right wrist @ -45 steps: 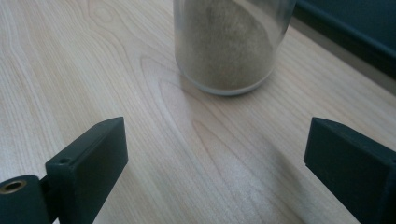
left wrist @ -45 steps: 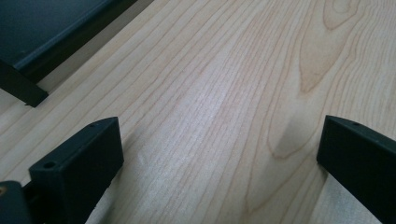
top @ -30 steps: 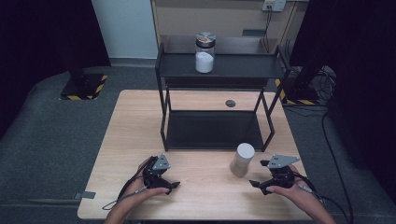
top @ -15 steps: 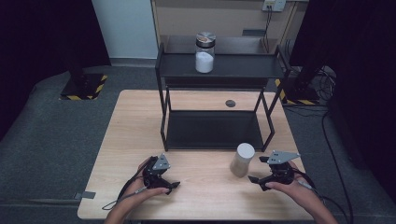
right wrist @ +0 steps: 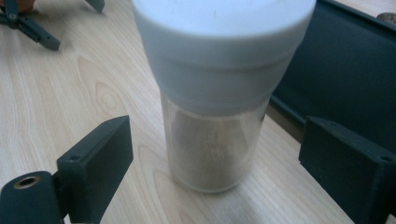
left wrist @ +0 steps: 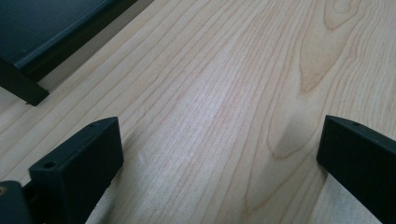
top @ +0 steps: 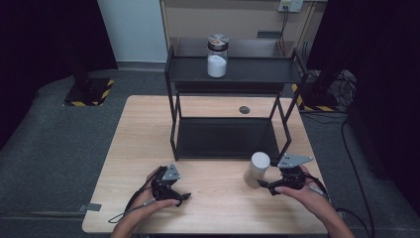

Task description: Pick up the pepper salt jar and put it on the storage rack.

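Between the right hand-held gripper's (right wrist: 212,163) closing jaws, untouched: white-lidded jar (right wrist: 217,93).

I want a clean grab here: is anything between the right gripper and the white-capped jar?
Nothing visible. The jar stands upright between the right gripper jaws, which have just been closing, gaps left on both sides.

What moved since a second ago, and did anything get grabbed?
The right gripper edged toward the white-lidded jar, its jaws closing around it without pressing yet. Nothing is grabbed. The left gripper, the jar of white powder and the black shelf stayed put.
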